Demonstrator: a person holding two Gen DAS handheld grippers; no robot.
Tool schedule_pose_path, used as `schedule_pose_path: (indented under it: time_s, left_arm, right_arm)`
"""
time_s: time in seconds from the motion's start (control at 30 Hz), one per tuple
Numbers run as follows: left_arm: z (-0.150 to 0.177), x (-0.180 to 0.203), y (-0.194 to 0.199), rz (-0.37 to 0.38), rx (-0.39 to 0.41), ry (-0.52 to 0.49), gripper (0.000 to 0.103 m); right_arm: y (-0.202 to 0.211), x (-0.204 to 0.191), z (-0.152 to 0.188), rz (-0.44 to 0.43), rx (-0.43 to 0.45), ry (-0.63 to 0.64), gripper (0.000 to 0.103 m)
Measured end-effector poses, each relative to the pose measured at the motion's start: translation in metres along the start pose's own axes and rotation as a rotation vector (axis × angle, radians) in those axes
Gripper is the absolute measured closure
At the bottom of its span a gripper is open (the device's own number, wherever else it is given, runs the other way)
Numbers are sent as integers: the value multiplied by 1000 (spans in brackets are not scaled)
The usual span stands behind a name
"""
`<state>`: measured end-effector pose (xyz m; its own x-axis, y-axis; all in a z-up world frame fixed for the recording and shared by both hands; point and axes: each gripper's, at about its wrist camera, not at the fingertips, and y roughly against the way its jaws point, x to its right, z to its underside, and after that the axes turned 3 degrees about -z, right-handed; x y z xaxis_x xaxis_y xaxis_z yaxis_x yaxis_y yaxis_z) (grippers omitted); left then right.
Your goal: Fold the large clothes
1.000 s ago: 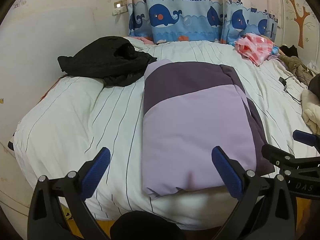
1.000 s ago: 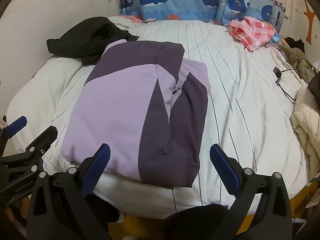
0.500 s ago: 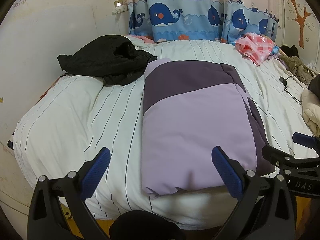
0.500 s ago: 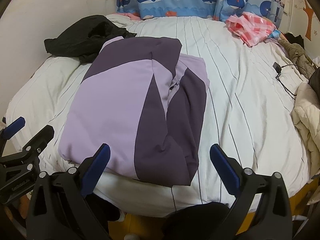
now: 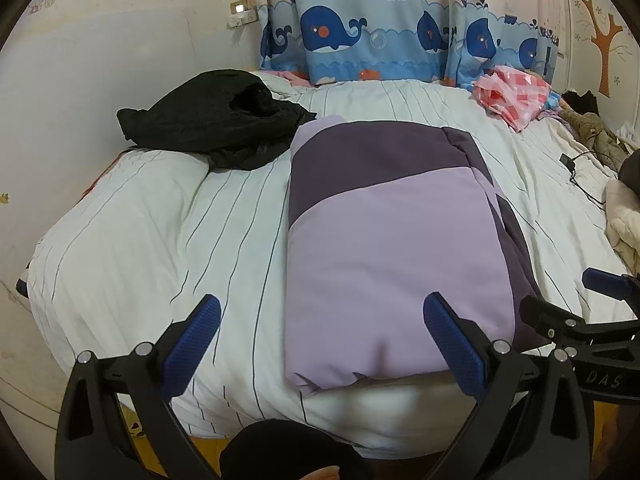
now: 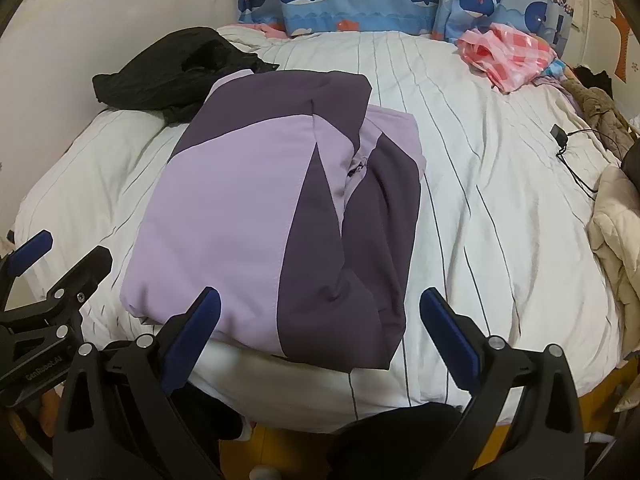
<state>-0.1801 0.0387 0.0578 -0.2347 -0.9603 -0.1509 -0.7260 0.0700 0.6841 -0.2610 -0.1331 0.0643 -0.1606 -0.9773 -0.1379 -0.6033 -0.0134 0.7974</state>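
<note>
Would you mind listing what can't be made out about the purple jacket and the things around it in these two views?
- Purple jacket: its underside and inner layers are hidden by its own fold in both views.
- Black garment: bunched up, so its type is unclear; the jacket covers its near edge in the right wrist view.
- Pale bundle: cut off by the right edge.
- Black cable: too small to identify its plug.

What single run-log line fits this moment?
left claw: open, empty | right claw: open, empty | purple jacket: folded lengthwise on bed | next: probably fold crosswise
</note>
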Motion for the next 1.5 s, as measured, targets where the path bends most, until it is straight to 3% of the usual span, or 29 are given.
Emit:
schedule_pose_path:
  time_s: [1.5]
  left_arm:
    - [-4, -4, 1, 0, 5, 19, 5]
  right_arm:
    - [-5, 3, -3, -12, -2, 21, 7]
